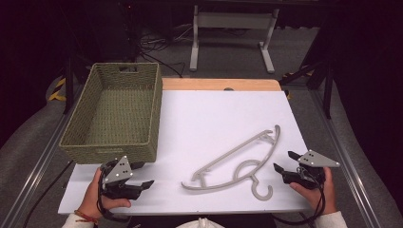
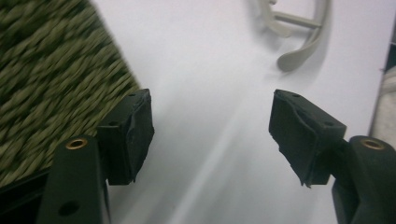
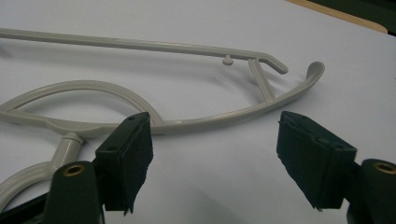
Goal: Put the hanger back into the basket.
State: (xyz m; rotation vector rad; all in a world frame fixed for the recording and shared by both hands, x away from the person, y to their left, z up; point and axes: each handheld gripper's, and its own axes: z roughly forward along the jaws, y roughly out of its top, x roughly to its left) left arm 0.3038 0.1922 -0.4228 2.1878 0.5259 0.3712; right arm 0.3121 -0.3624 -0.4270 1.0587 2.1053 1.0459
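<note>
Probably a pickup: the grey plastic hanger (image 1: 237, 164) lies just left of the right gripper (image 1: 286, 161), jaws wide, empty. Left gripper (image 1: 142, 183), equally wide, hangs beside the woven basket (image 1: 114, 147). Straddle the hanger's curved arm squarely.

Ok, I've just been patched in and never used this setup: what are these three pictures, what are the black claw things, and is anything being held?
No robot arm here: a person holds hand-operated tongs in each hand. The high view looks down on the table: the left tongs sit by the woven green basket, the right tongs beside the grey plastic hanger, which lies flat on the white sheet. The other two pictures come from cameras riding on each pair of tongs, looking along their black jaws. Both pairs stand open with bare sheet between the jaws, so nothing is held. The basket looks empty.
</note>
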